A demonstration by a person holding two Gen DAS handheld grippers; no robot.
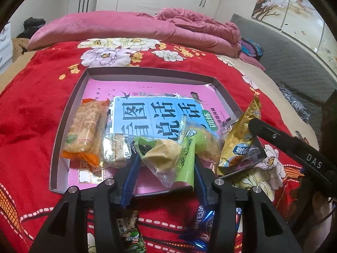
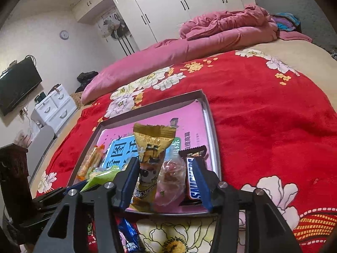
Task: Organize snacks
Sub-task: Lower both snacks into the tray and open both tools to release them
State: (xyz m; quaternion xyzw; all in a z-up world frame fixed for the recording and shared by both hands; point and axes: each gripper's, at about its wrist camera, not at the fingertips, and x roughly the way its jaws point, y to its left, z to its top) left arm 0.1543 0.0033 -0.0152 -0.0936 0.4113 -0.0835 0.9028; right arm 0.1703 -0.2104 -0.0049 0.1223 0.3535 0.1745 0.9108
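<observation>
Sitting on a red floral fleece blanket point(image 1: 31, 113) spread over a bed, a shallow grey cardboard box lid lined with a pink book cover point(image 1: 63, 126) holds the snacks. Left gripper point(image 1: 166, 158) hangs over the lid's near edge with its blue-padded jaws parted; a green and clear plastic snack packet with pale yellow pieces point(image 1: 168, 156) lies between them, and I cannot tell whether the pads press on it. To its left, an orange-ended packet of beige wafer biscuits point(image 1: 84, 130) lies lengthwise along the lid's left side, and a small clear wrapped biscuit point(image 1: 115, 147) sits just beside it. Right gripper point(image 2: 166, 179) is also parted, jaws not pressing anything. Between them a gold foil snack packet with a cartoon print point(image 2: 149, 160) leans up on the lid's near right corner, a clear plastic bag with reddish pieces point(image 2: 172, 177) lies next to it, and a brown Snickers bar point(image 2: 192, 177) rests against the right finger's inner side. In the left wrist view the right gripper's black finger point(image 1: 284, 139) crosses just right of the gold packet. Outside the lid, on the blanket near the grippers, lie a blue foil wrapped snack point(image 1: 200, 217) and a green cartoon-print packet point(image 1: 128, 229). A rumpled pink quilt point(image 1: 147, 27) sits at the bed's far end.
</observation>
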